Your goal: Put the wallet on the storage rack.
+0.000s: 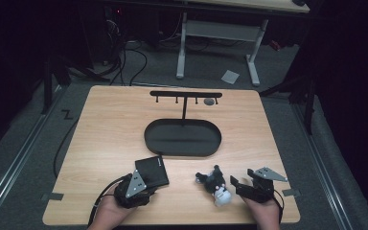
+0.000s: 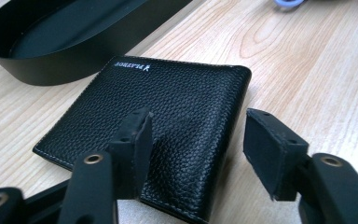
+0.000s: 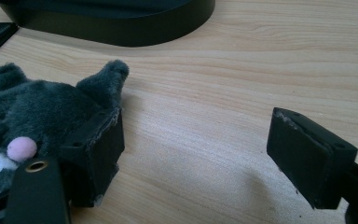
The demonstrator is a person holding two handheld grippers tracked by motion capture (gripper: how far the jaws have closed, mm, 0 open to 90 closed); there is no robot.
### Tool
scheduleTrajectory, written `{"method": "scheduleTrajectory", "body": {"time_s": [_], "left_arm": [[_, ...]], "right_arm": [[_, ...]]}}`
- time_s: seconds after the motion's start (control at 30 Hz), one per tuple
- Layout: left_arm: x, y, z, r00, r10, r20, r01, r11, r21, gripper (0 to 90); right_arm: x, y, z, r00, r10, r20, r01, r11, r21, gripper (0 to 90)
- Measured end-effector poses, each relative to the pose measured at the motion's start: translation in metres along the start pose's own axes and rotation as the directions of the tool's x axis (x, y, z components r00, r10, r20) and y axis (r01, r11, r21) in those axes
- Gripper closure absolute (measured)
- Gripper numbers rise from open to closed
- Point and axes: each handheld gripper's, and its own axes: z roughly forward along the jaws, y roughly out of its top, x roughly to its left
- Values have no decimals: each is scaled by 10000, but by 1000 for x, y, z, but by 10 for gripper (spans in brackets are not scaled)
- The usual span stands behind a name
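Note:
A black leather wallet [image 1: 152, 169] lies flat near the table's front, left of centre. My left gripper [image 1: 145, 186] is at its near edge. In the left gripper view the wallet [image 2: 177, 102] lies under the open left gripper [image 2: 198, 135], one jaw over the leather, the other beside its right edge. A grey and white plush toy [image 1: 215, 184] lies right of centre. My right gripper [image 1: 242, 182] stands open just right of it. In the right gripper view the plush toy [image 3: 42, 112] touches the left jaw of the open right gripper [image 3: 193, 140], with bare wood between the jaws.
A black oval tray [image 1: 182, 149] sits mid-table, with a T-shaped hook stand [image 1: 185, 95] rising from its far side. A small grey object [image 1: 210, 101] is by the stand's right end. The tray wall [image 2: 51, 70] [image 3: 121, 28] is close ahead of both grippers.

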Motion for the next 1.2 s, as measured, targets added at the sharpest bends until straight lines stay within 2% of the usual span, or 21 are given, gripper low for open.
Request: {"method": "scheduleTrajectory", "body": {"time_s": [0.07,0.13,0.17,0.2,0.23,0.33,0.37,0.77,1.0,1.1,1.2], "left_arm": [[-1,0,0,9999,111,-87,-111,9999,13,445],[-5,-1,2,9972,578,-467,-571,9982,167,475],[-5,-1,2,9972,578,-467,-571,9982,167,486],[-8,-1,2,9935,900,-701,-887,9958,211,491],[-8,-1,2,9927,950,-743,-936,9954,211,499],[-8,-1,2,9939,877,-662,-867,9961,181,557],[-8,-2,1,9961,693,-549,-687,9975,136,581],[-8,-1,0,9970,630,-453,-631,9980,-14,737],[-9,1,-4,9946,811,-643,-826,9964,-209,777],[-8,2,-7,9948,749,-694,-778,9962,-394,785],[-5,2,-12,9958,500,-772,-549,9964,-640,791]], "right_arm": [[0,0,0,10000,9,4,-9,10000,2,193],[0,0,0,9999,118,32,-118,9999,13,195],[0,0,0,9999,118,32,-118,9999,13,195],[0,0,0,9999,157,29,-157,9999,0,196],[-1,0,0,9999,122,25,-122,9999,-18,198],[-1,-1,-1,9999,158,-3,-158,9999,-27,200],[-2,-1,-1,9998,193,-10,-193,9998,-33,202],[-2,-1,-2,9996,266,-81,-267,9996,-46,211],[-3,-1,-3,9996,281,-63,-282,9996,-89,215],[-4,-1,-3,9996,291,-57,-292,9995,-94,217],[-4,-1,-3,9996,293,-61,-294,9995,-104,218]]}}
